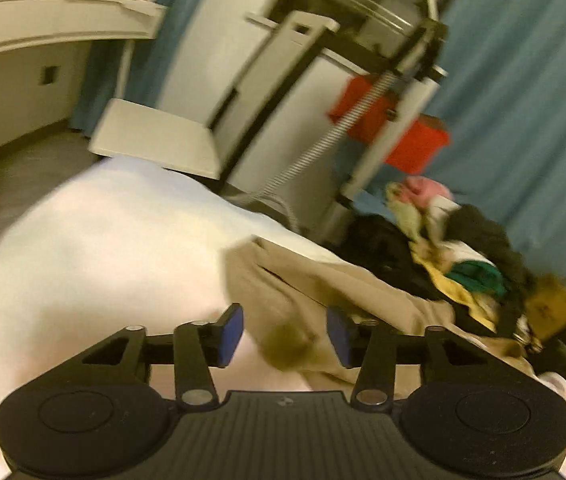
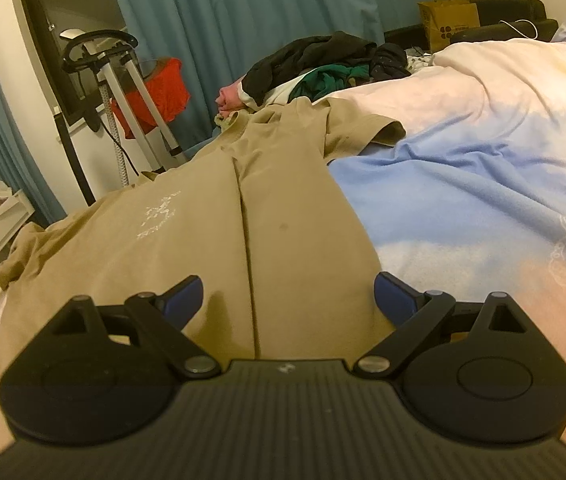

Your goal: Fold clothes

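Across the middle of the right wrist frame we see a tan shirt [image 2: 211, 216] lying on the bed [image 2: 483, 184], with one long straight edge running up its centre from the gripper toward the collar end. That line reads as a side panel laid inward, so we judge the shirt partly folded lengthwise; a short sleeve [image 2: 367, 128] sticks out at centre right, and the left edge at lower left is bunched, not squared. No compact folded stack shows anywhere, so a cross fold and tidying look left for this shirt.

Right gripper [image 2: 289, 298] sits at lower centre, jaws wide apart, nothing between the pads, hovering low over the shirt's near hem. Left gripper [image 1: 285, 334] at lower centre of the blurred left wrist frame has a moderate gap, also empty, over a corner of the same tan shirt [image 1: 323, 300] where it meets the pale bedding.

Upper centre of the right frame holds a clothes pile [image 2: 331, 64], dark, green and pink pieces heaped loose at the far bed edge. We judge those unfolded, so most of the job looks left. Whether any item was finished elsewhere we cannot tell.
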{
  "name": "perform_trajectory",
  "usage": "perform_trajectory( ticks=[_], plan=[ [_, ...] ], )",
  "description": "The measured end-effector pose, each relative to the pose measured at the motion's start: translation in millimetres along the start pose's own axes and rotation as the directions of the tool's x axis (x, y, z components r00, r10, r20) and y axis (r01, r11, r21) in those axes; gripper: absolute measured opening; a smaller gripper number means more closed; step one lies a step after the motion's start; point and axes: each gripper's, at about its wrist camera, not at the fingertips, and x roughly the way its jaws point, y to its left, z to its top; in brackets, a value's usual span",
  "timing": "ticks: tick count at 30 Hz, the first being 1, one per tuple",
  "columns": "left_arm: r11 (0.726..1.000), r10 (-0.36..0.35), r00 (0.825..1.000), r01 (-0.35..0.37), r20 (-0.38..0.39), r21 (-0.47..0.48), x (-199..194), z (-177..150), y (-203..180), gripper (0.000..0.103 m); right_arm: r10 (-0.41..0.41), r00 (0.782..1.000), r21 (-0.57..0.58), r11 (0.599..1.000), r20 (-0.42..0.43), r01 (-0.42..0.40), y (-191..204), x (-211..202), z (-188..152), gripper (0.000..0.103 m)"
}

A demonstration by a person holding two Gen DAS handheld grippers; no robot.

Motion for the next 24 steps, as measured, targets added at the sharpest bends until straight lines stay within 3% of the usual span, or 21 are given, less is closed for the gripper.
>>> perform_trajectory(
  ticks=[3, 5, 7, 9, 10, 12, 13, 15, 19, 24],
  plan=[
    [0.999, -0.048, 0.999, 0.048, -0.016, 0.018, 21, -8, -19, 0.059, 0.0, 1.0, -0.004, 1.0, -0.001, 0.0, 1, 0, 0, 0.095],
    [0.996, -0.09, 0.995, 0.09, -0.046, 0.002, 39, -13, -24, 0.074, -0.001, 1.0, -0.006, 1.0, -0.003, 0.001, 2, 0, -1, 0.095],
    [0.992, -0.125, 0.99, 0.124, -0.063, -0.019, 52, -19, -27, 0.075, -0.006, 1.0, -0.012, 1.0, -0.007, 0.006, 3, 1, -1, 0.095],
    [0.989, -0.147, 0.987, 0.145, -0.061, -0.029, 56, -22, -28, 0.069, -0.011, 1.0, -0.019, 1.0, -0.009, 0.01, 5, 3, -2, 0.095],
    [0.986, -0.165, 0.983, 0.163, -0.075, -0.031, 58, -24, -28, 0.06, -0.013, 1.0, -0.022, 1.0, -0.01, 0.013, 5, 4, -2, 0.095],
    [0.987, -0.147, 0.981, 0.153, -0.123, 0.041, 60, -27, -32, 0.032, -0.017, 1.0, -0.029, 0.999, -0.012, 0.017, 6, 5, -3, 0.095],
    [0.986, -0.131, 0.98, 0.145, -0.148, 0.085, 60, -28, -34, 0.008, -0.02, 1.0, -0.032, 0.999, -0.013, 0.019, 6, 5, -3, 0.095],
    [0.974, -0.101, 0.978, 0.135, -0.182, 0.181, 55, -30, -37, 0.005, -0.024, 1.0, -0.037, 0.999, -0.016, 0.023, 7, 6, -3, 0.095],
    [0.982, -0.11, 0.979, 0.134, -0.172, 0.132, 27, -17, -18, 0.005, -0.023, 1.0, -0.037, 0.999, -0.016, 0.022, 8, 5, -3, 0.095],
    [0.997, -0.012, 0.99, 0.023, -0.139, 0.079, 5, -17, -1, 0.005, -0.018, 1.0, -0.034, 0.999, -0.015, 0.017, 8, 3, -4, 0.095]
  ],
)
